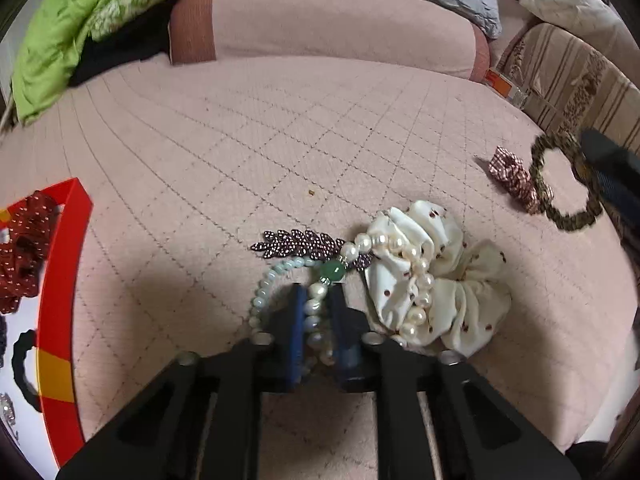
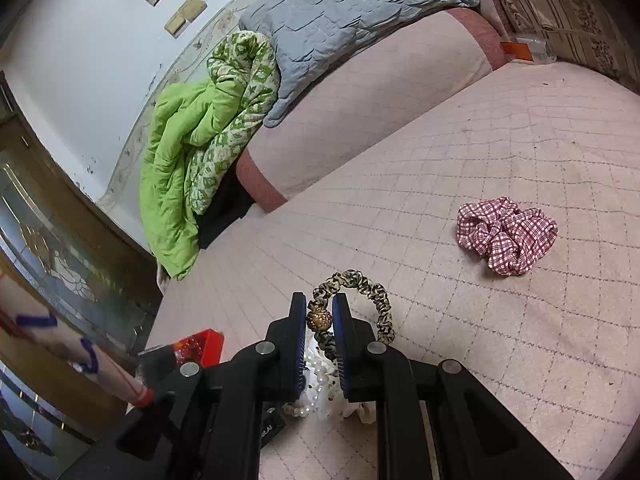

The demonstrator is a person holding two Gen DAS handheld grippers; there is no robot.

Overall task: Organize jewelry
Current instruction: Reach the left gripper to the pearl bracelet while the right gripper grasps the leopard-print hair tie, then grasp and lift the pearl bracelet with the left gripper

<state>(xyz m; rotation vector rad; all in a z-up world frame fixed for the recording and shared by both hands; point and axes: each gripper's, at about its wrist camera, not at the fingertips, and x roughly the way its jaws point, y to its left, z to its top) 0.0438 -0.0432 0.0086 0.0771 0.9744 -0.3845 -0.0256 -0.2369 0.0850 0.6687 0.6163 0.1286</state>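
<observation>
My left gripper (image 1: 318,292) is shut on a pearl bracelet (image 1: 314,312) with pale green beads and a green stone, low over the pink quilted bed. Beside it lie a dark beaded leaf clip (image 1: 298,243) and a cream scrunchie (image 1: 436,284) with a pearl strand on it. My right gripper (image 2: 320,304) is shut on a leopard-print hair tie (image 2: 352,284) with a gold bead, held above the bed; it also shows in the left wrist view (image 1: 560,184). A red-checked scrunchie (image 2: 506,234) lies to its right.
A red-rimmed tray (image 1: 60,280) with a red scrunchie and a black hair tie sits at the left; it also shows in the right wrist view (image 2: 204,346). A pink bolster (image 1: 328,24), a grey pillow (image 2: 352,4) and a green quilt (image 2: 200,136) lie at the back.
</observation>
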